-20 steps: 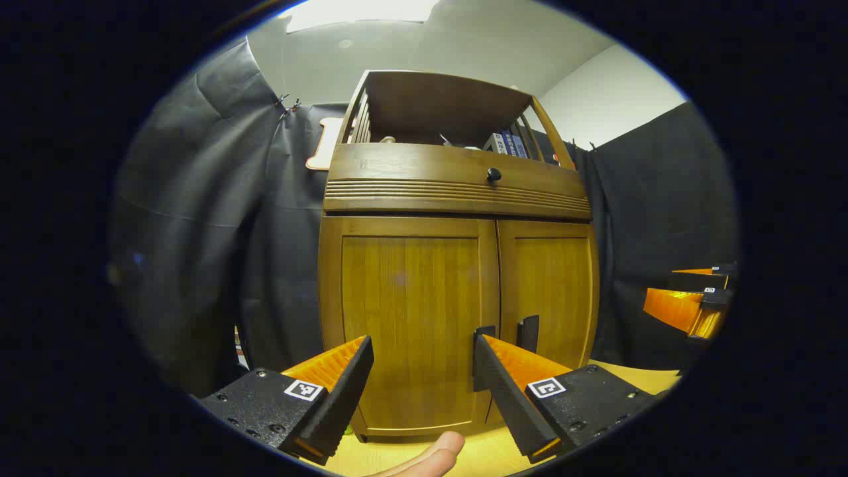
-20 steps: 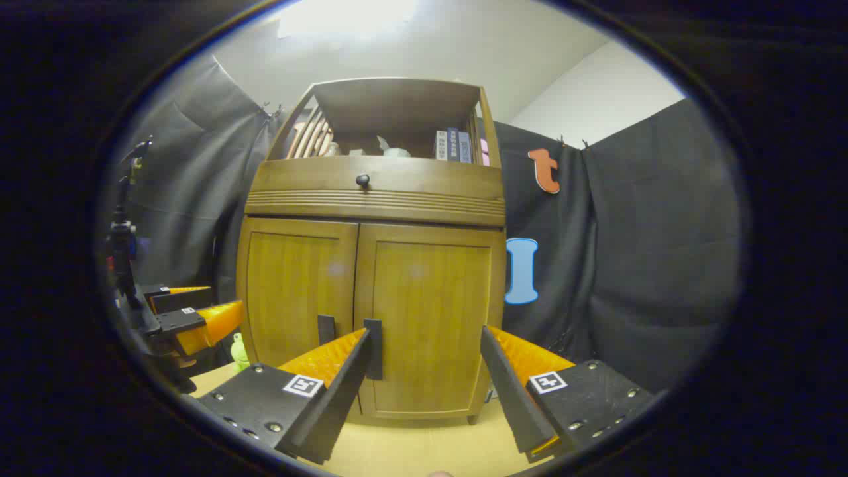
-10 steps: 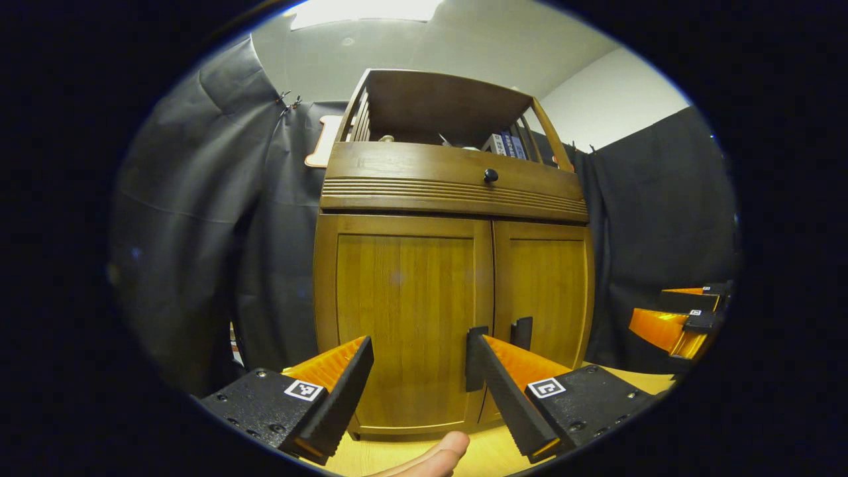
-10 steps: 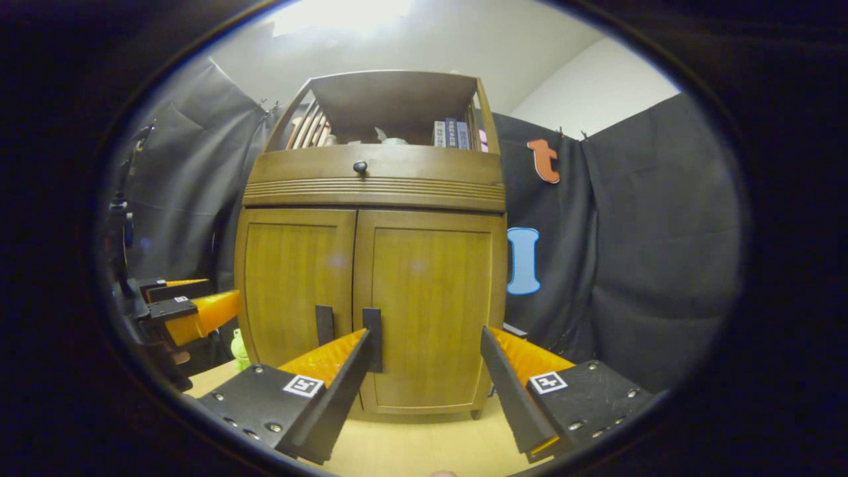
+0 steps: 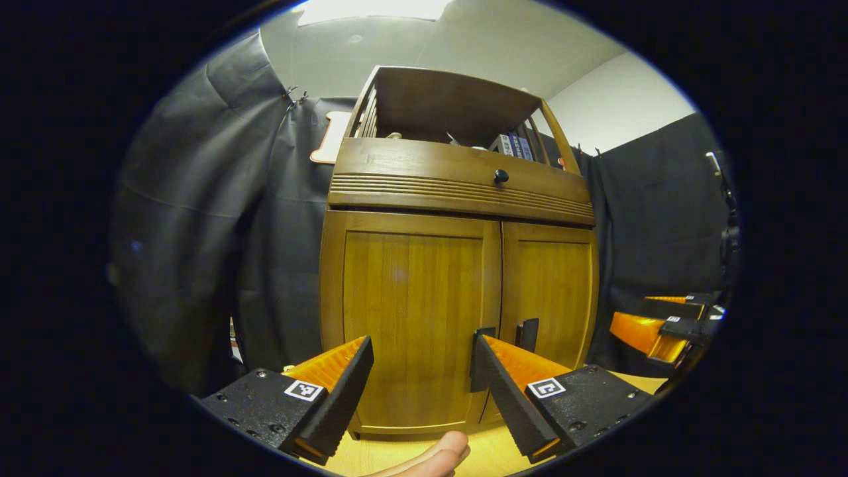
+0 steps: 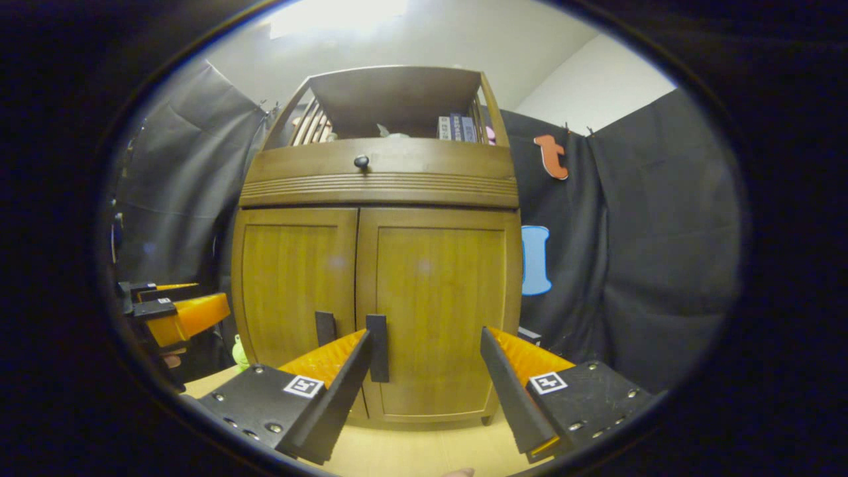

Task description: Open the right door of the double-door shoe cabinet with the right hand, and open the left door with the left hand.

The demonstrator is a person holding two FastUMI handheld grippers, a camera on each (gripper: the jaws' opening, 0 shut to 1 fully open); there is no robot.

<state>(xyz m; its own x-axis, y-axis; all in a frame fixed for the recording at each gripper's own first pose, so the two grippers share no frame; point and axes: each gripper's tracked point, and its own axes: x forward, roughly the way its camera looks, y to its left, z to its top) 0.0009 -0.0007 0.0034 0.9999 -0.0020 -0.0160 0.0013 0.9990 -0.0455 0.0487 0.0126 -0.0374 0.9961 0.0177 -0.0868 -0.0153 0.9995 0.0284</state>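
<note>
A pale yellow wooden counter (image 6: pixel 411 454) is carrying the shoe cabinet (image 6: pixel 377 199), with black cloth hanging around the booth and a white ceiling glowing overhead. The cabinet is showing warm, vertically grained wood, a ribbed band under a drawer with a round black knob (image 6: pixel 361 161), and an open slatted shelf holding books (image 6: pixel 456 128). Both the left door (image 5: pixel 407 324) and the right door (image 6: pixel 434 311) are sitting closed, their flat black handles (image 6: pixel 377 348) side by side at 6 o'clock of the cabinet front. The left gripper (image 5: pixel 424 391) and the right gripper (image 6: pixel 424 387) are both spread wide, holding nothing. Compared with a second ago, the cabinet is looming slightly larger in the right gripper view.
</note>
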